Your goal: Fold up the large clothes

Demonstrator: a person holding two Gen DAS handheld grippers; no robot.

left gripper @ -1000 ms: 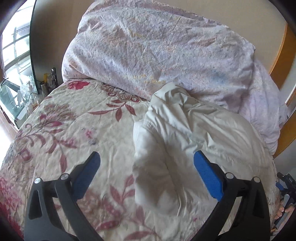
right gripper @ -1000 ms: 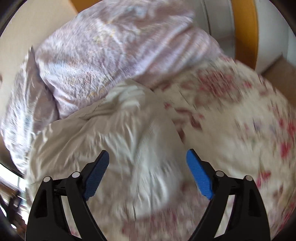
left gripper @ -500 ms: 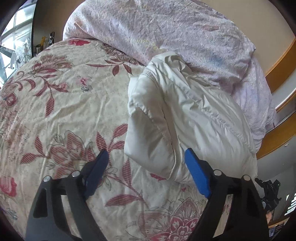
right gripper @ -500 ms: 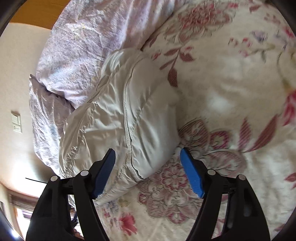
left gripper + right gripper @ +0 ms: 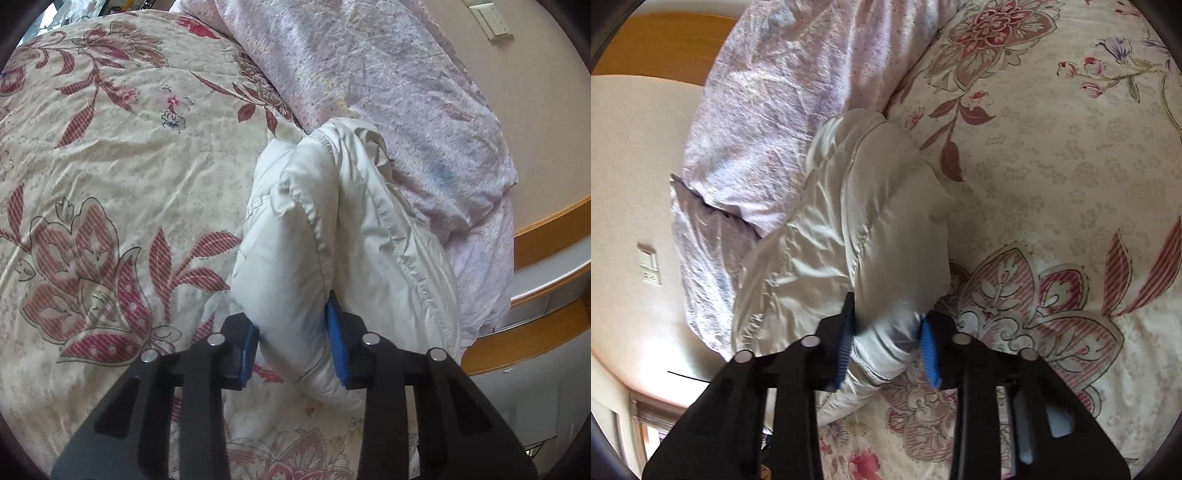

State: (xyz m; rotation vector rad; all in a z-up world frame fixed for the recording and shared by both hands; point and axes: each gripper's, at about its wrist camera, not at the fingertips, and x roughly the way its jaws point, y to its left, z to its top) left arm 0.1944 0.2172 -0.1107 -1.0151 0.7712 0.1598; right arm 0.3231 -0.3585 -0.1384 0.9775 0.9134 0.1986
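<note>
The puffy white quilted jacket (image 5: 332, 229) lies bunched on the bed, its long axis running away from both cameras toward the crumpled lilac duvet (image 5: 388, 92) heaped at the head end, which its far end touches. The left gripper (image 5: 293, 347) has its jaws closing on the jacket's near rounded fold, blue pads pressing into the padding on either side. The right gripper (image 5: 886, 341) likewise has its jaws closing, clamped on a nearby bunched near edge with the fabric squeezed between the pads. Both hold the end farthest from the duvet, neither plainly nearer, so the likely next move is a lift along that axis. Beside the jacket spreads the cream bedspread with red flower print (image 5: 110, 184). Beyond the duvet stand a beige wall with a switch plate (image 5: 650, 264) and orange wooden trim (image 5: 546, 229).
</note>
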